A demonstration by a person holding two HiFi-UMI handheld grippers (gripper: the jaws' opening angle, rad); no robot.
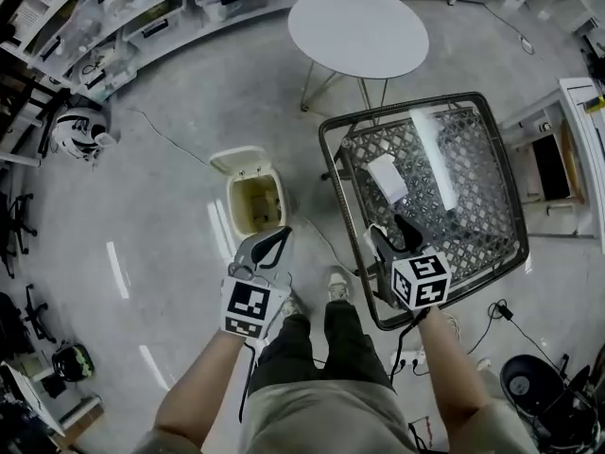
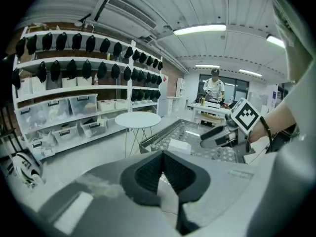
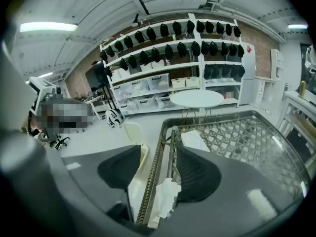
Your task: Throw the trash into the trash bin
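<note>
A cream trash bin [image 1: 255,202] stands on the floor with its lid [image 1: 238,160] flipped back, left of a black mesh-top table [image 1: 492,140]. A white folded paper [image 1: 387,178] lies on the mesh, and it shows too in the left gripper view [image 2: 178,146] and the right gripper view [image 3: 193,139]. A crumpled white tissue [image 3: 165,200] sits at the table's near corner. My right gripper [image 1: 392,233] hangs open over that corner [image 3: 158,153], rim and tissue between its jaws, pads not touching. My left gripper [image 1: 277,237] is shut and empty [image 2: 162,153], beside the bin.
A round white table [image 1: 357,28] stands beyond the mesh table. Shelves with storage boxes [image 1: 142,17] line the far wall, with a helmet [image 1: 80,130] on the floor near them. A white cabinet [image 1: 579,149] is at the right. A person [image 2: 215,85] stands far off.
</note>
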